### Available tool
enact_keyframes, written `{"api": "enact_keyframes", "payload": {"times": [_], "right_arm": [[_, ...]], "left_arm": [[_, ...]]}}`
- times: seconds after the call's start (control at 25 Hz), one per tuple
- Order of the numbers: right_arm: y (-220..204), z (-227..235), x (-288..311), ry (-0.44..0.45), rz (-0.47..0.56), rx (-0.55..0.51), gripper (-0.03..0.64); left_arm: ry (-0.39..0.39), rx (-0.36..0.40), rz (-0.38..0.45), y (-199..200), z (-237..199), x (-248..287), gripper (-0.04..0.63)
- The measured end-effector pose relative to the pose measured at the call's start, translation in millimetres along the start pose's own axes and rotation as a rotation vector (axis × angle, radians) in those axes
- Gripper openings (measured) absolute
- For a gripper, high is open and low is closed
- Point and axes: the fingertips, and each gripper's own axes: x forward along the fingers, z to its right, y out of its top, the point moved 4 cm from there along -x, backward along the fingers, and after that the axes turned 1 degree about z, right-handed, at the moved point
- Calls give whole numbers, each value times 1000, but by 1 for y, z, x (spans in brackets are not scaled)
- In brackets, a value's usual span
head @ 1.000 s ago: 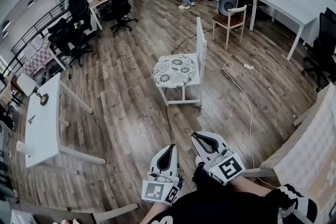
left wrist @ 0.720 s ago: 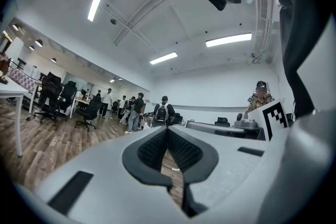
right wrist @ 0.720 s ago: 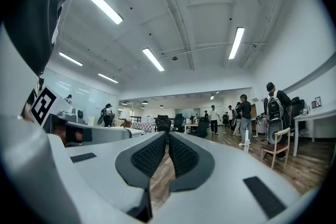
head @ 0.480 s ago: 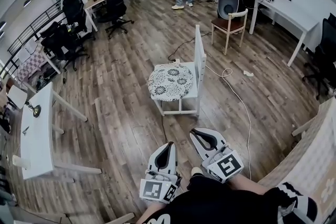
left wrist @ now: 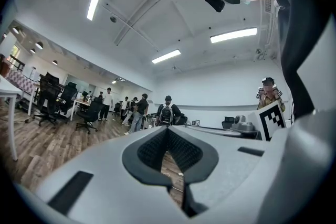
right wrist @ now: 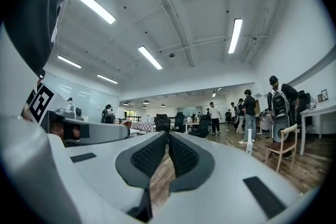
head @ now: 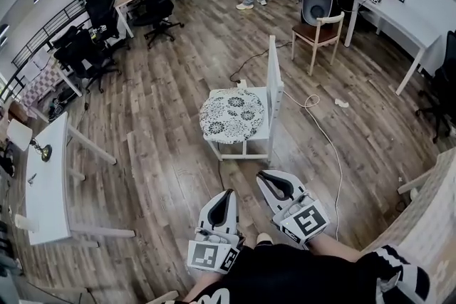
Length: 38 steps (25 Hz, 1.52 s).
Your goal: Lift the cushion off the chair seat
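Head view: the round floral-patterned fabric cushion (head: 231, 115) lies on the seat of the white wooden chair (head: 273, 78) at twelve o'clock, well apart from me. Left gripper (head: 227, 194) and right gripper (head: 269, 179) point level toward it. My jaws are clenched on nothing; I judge no grasp is due yet.

I see the cushion (head: 230, 115), rounded, white with a dark floral print, lying flat on the seat of the white chair (head: 272, 82), covering most of it, its front edge overhanging slightly toward me.
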Motion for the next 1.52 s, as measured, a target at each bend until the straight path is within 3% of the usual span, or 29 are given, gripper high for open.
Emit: {"api": "enact_keyframes", "payload": {"times": [0.76, 1.12, 1.52], "right_arm": [[-10, 39, 57, 16, -23, 14, 33], [-17, 74, 115, -11, -41, 13, 34], [-30, 117, 214, -65, -59, 16, 34]], "left_arm": [[33, -17, -15, -2, -47, 51, 2], [7, -33, -22, 0, -97, 104, 2], [-52, -41, -40, 9, -183, 182, 2]]}}
